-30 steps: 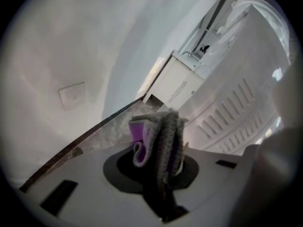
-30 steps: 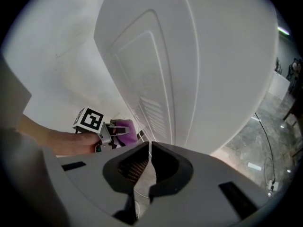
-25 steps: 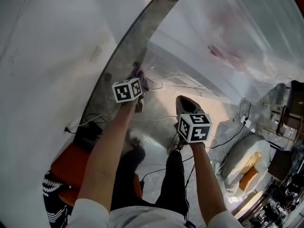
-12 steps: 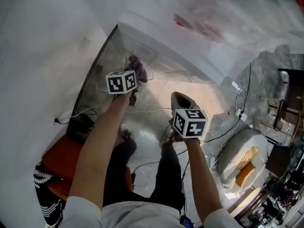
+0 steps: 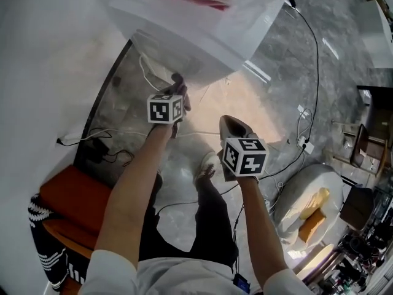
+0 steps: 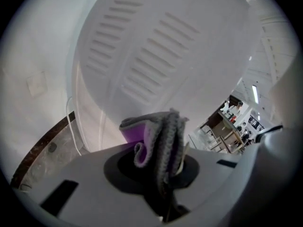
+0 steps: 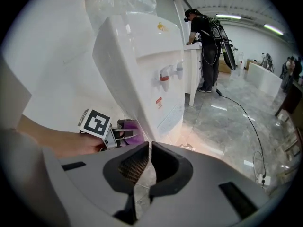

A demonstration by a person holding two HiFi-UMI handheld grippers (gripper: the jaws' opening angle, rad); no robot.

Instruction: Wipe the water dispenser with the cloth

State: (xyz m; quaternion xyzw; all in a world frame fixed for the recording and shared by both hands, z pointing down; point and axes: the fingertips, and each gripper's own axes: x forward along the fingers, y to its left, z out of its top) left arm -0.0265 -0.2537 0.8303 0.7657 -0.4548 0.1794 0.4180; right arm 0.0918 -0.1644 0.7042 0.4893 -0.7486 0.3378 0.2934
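Cloth (image 6: 161,141), grey and purple, sits clamped in the left hand-held gripper (image 6: 164,183) at lower centre of the left gripper view. It is close to the vented white panel of the water dispenser (image 6: 156,51) filling the upper frame. The right hand-held gripper (image 7: 147,160) is empty, its jaws nearly together.

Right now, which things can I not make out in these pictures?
- Whether the cloth touches the dispenser: left gripper view, cloth covers the spot; head view, left tongs hide it.
- Clear thing on top: right gripper view, cut by top edge.
- Label print: right gripper view, too small.
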